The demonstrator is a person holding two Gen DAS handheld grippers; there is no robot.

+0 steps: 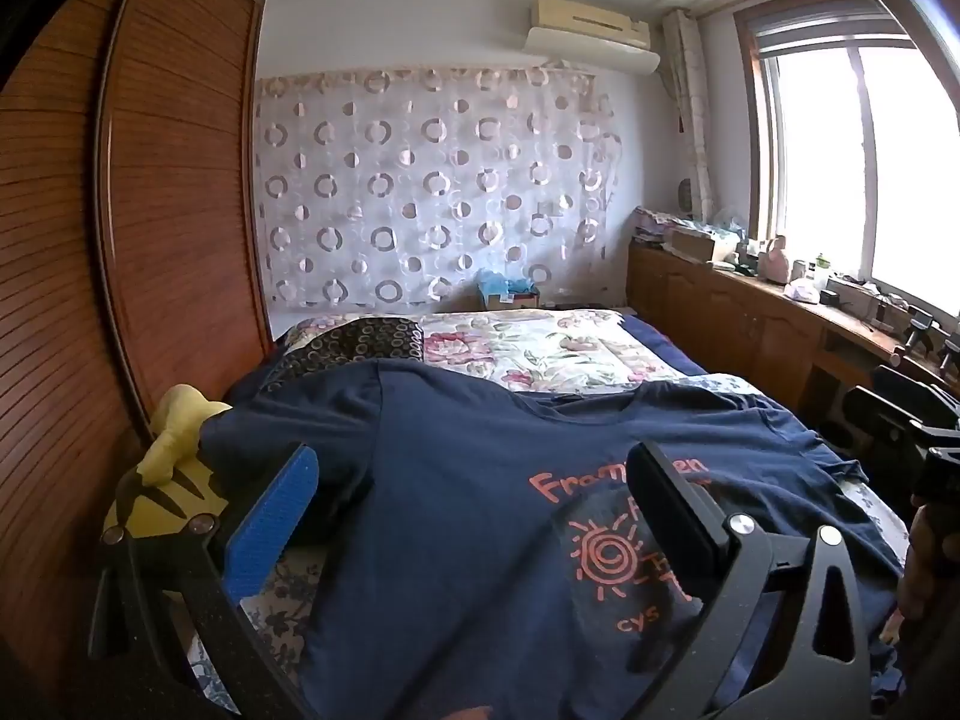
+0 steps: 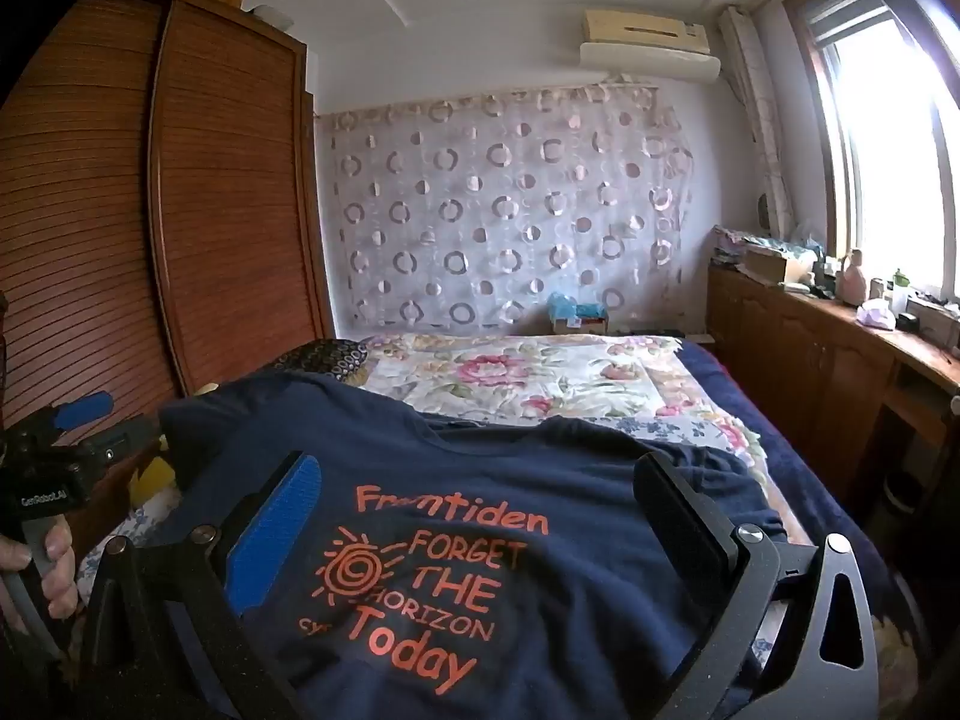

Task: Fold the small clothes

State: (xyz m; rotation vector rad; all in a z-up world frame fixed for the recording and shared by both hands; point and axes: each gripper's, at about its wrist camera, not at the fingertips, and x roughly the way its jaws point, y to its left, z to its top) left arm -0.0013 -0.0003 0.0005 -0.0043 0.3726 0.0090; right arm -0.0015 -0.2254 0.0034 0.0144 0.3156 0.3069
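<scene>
A navy T-shirt (image 1: 468, 480) with orange lettering and a sun print lies spread face up on the bed, collar toward the far end. My left gripper (image 1: 474, 480) hovers open over its left half, blue pad on the left, black pad on the right, nothing between them. My right gripper (image 2: 480, 486) hangs open above the print on the T-shirt (image 2: 456, 480). The left gripper (image 2: 72, 426) also shows at the left edge of the right wrist view, held by a hand (image 2: 42, 564). The right gripper's black body (image 1: 924, 426) shows at the right edge of the left wrist view.
A yellow striped cloth (image 1: 171, 468) lies by the shirt's left sleeve. A floral quilt (image 2: 540, 378) covers the far part of the bed. A slatted wooden wardrobe (image 1: 150, 210) stands close on the left. A wooden cabinet (image 2: 828, 348) with clutter runs under the window at right.
</scene>
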